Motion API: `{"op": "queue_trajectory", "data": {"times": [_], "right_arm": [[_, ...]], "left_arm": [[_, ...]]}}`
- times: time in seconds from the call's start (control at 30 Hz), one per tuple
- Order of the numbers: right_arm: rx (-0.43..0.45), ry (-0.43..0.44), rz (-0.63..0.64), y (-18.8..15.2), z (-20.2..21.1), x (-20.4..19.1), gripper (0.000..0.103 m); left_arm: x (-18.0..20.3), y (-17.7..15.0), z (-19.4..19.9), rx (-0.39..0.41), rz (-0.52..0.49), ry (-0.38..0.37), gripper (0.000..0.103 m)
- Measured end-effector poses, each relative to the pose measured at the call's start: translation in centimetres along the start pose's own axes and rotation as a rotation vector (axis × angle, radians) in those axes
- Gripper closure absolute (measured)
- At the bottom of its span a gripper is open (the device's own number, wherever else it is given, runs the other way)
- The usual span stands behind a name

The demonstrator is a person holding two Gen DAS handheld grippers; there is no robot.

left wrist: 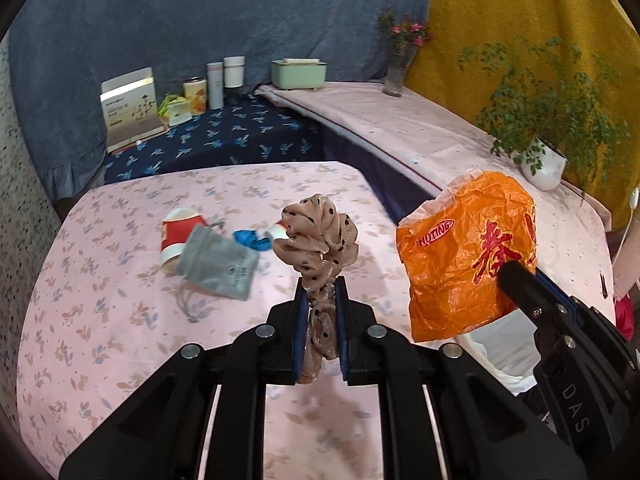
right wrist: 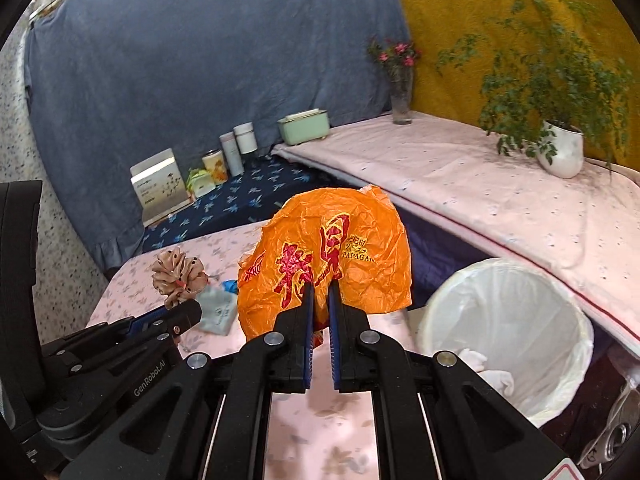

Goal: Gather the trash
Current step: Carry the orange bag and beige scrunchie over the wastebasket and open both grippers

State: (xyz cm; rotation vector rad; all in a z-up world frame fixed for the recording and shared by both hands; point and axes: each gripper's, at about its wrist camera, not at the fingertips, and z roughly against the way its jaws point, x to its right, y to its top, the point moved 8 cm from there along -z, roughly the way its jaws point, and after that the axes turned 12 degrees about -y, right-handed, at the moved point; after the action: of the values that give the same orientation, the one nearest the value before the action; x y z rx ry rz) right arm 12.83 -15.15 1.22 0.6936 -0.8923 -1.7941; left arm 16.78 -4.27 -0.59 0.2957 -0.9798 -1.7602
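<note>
My left gripper (left wrist: 322, 286) is shut on a beige polka-dot scrunchie (left wrist: 320, 232), held above the pink floral table (left wrist: 100, 312). My right gripper (right wrist: 320, 286) is shut on a crumpled orange plastic bag (right wrist: 324, 256), also held above the table; the bag (left wrist: 464, 252) shows in the left wrist view at the right. A white-lined trash bin (right wrist: 508, 332) stands right of the table, beside the right gripper. On the table lie a red and white paper cup (left wrist: 176, 236), a grey drawstring pouch (left wrist: 218, 264) and a blue scrap (left wrist: 250, 238).
A pink-covered counter (right wrist: 480, 184) runs behind the bin with a potted plant (right wrist: 560, 152), a flower vase (right wrist: 401, 96) and a green box (right wrist: 303, 126). A dark blue shelf (left wrist: 224, 136) holds a box, jars and bottles.
</note>
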Motion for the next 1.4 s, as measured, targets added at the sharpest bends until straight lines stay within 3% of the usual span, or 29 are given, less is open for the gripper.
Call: {"op": "queue_trajectory", "data": {"times": [0.53,0.87,1.0,1.1,1.13,1.23,1.4], "right_arm": [[-0.009,-0.125,-0.132,0.0,-0.6,12.7,0.096],[-0.06,-0.186,-0.188,-1.8,-2.9,18.2,0.096],[-0.077,-0.196,-0.197,-2.3,-3.8,19.1,0.091],[-0.078,-0.21,-0.202,-2.5,-4.3,19.5,0.082],[-0.079,-0.206,-0.204,-2.6,-4.4,19.5,0.079],[-0.072,-0.224,-0.195,-2.5,-4.7,19.6,0.075],[-0.054,-0.229,-0.209,-2.1,-4.5,19.8,0.06]], "left_arm": [[13.1,-0.1,-4.5,-0.051,-0.159,-0.105,0.09],[17.2,-1.3,-8.5,-0.116,-0.191,-0.149,0.089],[18.0,-1.5,-9.5,-0.127,-0.19,-0.171,0.081],[18.2,-1.5,-10.1,-0.121,-0.194,-0.154,0.054],[18.2,-1.4,-10.1,-0.113,-0.198,-0.151,0.051],[18.1,-1.3,-10.4,-0.107,-0.202,-0.134,0.045],[17.1,-1.0,-10.7,-0.113,-0.174,-0.131,0.045]]}}
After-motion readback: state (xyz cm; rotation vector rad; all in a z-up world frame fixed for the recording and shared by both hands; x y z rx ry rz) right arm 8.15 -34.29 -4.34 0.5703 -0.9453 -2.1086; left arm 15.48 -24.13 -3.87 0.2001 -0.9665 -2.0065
